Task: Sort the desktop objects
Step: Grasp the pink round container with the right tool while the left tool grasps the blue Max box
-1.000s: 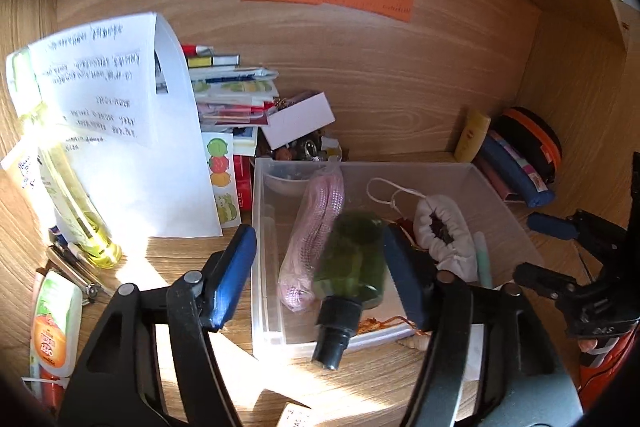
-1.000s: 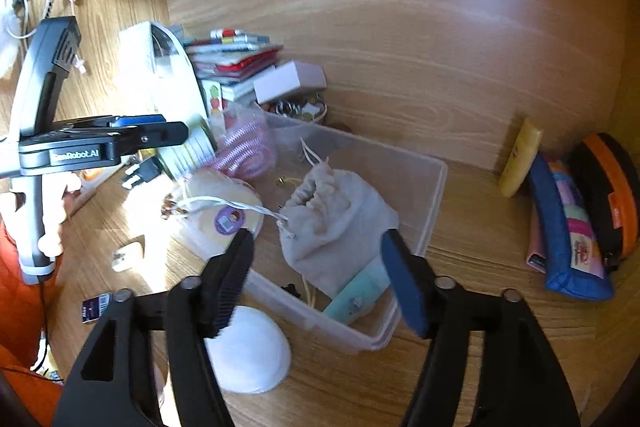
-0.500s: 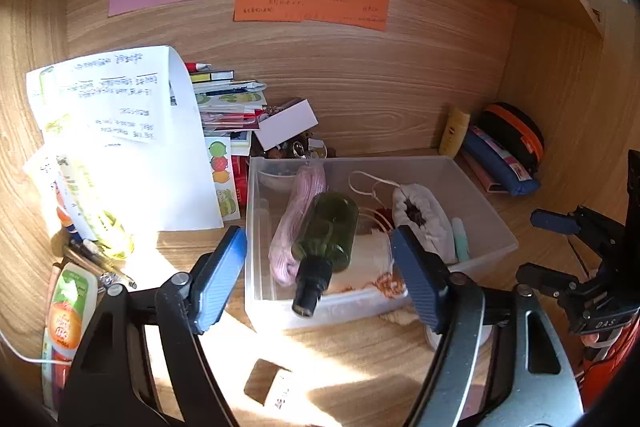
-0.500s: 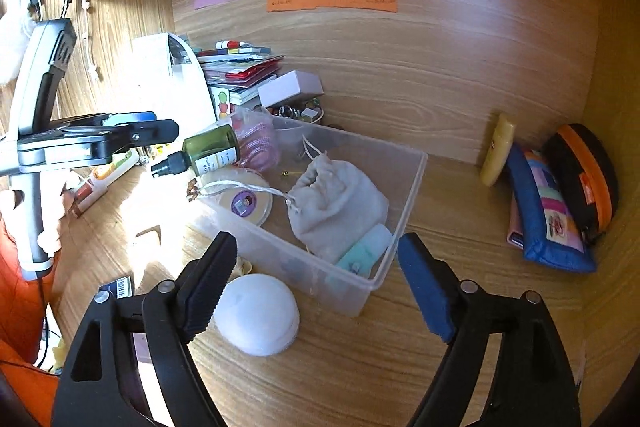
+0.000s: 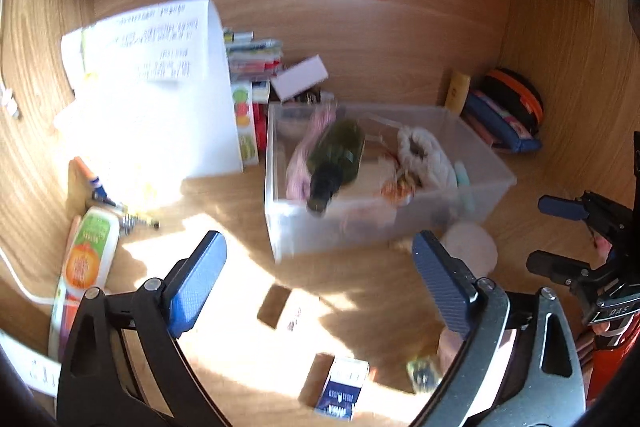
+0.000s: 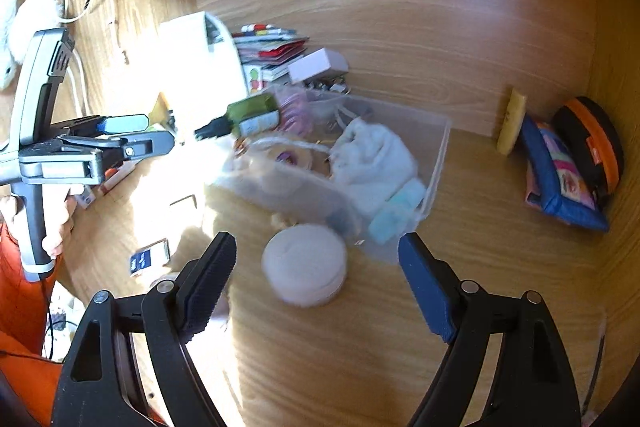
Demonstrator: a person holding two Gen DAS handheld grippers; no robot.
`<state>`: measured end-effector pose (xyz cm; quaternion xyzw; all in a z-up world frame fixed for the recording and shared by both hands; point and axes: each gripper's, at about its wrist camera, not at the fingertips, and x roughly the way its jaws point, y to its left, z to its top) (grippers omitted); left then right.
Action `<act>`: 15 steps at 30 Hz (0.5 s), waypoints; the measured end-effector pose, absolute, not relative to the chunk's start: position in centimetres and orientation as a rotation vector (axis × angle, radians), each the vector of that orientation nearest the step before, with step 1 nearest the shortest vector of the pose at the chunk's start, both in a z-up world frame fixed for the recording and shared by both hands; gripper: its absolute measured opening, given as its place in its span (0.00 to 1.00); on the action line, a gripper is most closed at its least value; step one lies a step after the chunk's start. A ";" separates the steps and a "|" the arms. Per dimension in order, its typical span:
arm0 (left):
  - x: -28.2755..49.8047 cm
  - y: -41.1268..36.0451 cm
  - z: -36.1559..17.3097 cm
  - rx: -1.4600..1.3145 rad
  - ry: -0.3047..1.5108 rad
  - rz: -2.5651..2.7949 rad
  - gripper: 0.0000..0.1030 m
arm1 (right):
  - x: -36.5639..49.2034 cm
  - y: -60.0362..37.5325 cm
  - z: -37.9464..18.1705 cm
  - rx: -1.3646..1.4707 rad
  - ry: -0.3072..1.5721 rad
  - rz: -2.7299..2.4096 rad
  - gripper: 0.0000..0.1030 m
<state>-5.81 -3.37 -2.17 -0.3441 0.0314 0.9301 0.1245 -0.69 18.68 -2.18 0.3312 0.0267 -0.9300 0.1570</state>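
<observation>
Two open tools, white round pad (image 6: 304,269) just before the clear bin (image 6: 434,163)

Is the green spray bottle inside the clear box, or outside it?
Inside. The green spray bottle lies tipped on the things in the clear box, its black nozzle over the front rim.

Hard sunlight from the left blows out the white paper sheet (image 5: 160,99) and patches of the wooden desk (image 5: 360,291) in both views, casting sharp shadows, while motion blur smears the clear bin (image 5: 384,211) and fisheye bending darkens the corners.
</observation>
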 end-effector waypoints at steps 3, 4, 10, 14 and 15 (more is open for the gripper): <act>-4.7 -3.6 -3.5 -1.061 0.124 2.699 0.92 | 0.2 17.7 -2.9 0.964 0.066 -2.628 0.79; -4.3 -3.6 -3.9 -1.081 0.133 2.696 0.92 | 0.4 17.5 -3.1 0.971 0.060 -2.618 0.79; -2.2 -4.2 -6.1 -1.147 0.129 2.667 0.92 | 2.0 16.0 -4.1 0.986 -0.037 -2.504 0.79; -0.8 -4.3 -7.3 -1.151 0.171 2.655 0.92 | 2.5 14.6 -5.1 1.014 0.010 -2.490 0.79; -0.5 -4.3 -7.5 -1.153 0.182 2.656 0.92 | 2.3 14.3 -5.5 1.035 0.026 -2.491 0.79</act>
